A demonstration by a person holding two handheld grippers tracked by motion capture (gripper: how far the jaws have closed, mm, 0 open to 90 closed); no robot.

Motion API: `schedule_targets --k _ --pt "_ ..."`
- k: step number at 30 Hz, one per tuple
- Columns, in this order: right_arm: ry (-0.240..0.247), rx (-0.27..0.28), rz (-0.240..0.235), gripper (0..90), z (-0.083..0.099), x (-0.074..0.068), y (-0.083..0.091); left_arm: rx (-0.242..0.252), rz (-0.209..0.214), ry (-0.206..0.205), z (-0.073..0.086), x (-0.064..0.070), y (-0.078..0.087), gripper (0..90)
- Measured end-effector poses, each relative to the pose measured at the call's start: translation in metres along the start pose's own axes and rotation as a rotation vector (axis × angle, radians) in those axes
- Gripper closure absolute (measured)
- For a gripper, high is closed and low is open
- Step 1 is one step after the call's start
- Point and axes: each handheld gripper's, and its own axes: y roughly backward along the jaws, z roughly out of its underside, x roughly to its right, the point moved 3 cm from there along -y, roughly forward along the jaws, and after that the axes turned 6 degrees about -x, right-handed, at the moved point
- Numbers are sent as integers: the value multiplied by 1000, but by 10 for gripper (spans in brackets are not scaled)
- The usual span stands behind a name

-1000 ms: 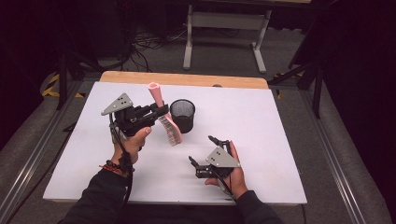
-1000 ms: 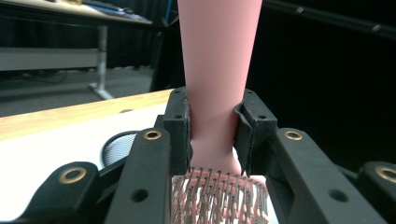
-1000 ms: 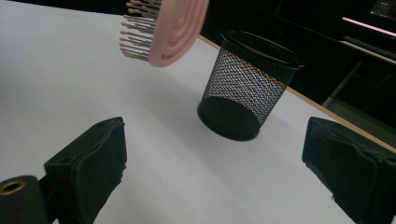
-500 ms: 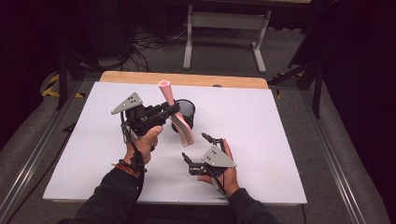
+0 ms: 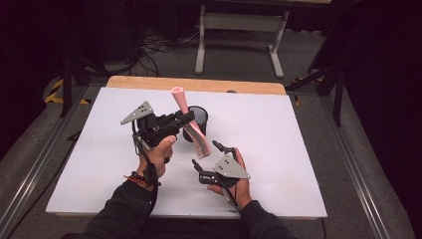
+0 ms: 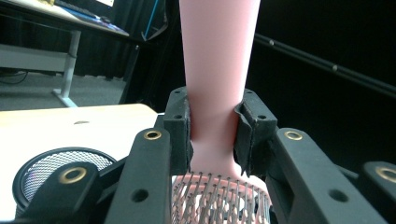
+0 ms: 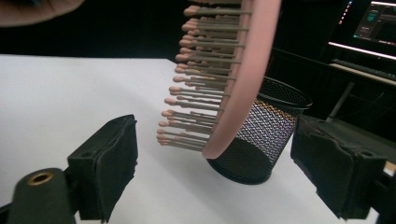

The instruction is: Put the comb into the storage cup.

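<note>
Jaws of the left gripper [image 5: 191, 118] are closed on the neck of a pink brush [image 5: 191, 130], where handle meets head; in the left gripper view the handle [image 6: 218, 70] is seen pinched between the two pads [image 6: 180, 133], with the bristles [image 6: 219, 196] below them; the brush is held clear of the table [image 5: 298, 149], tilted, handle end up and away from the person, head hanging low with its bristles turned toward the person's side; a black mesh cup [image 5: 198, 119] is seen just behind the brush, standing upright on the table; jaws of the right gripper [image 5: 206, 157] are spread wide and nothing is held between them; in the right gripper view the brush head [image 7: 233, 88] is seen hanging between and beyond the two open pads [image 7: 109, 163], untouched by either, with the cup [image 7: 266, 135] behind it.
</note>
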Motion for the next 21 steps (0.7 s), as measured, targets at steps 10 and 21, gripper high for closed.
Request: schedule_targets --k 10,21 --pt "-50 60 -8 302 -5 2 4 57 40 83 7 -10 5 694" --pt "-57 86 21 577 -9 1 6 86 48 147 14 -16 5 693"
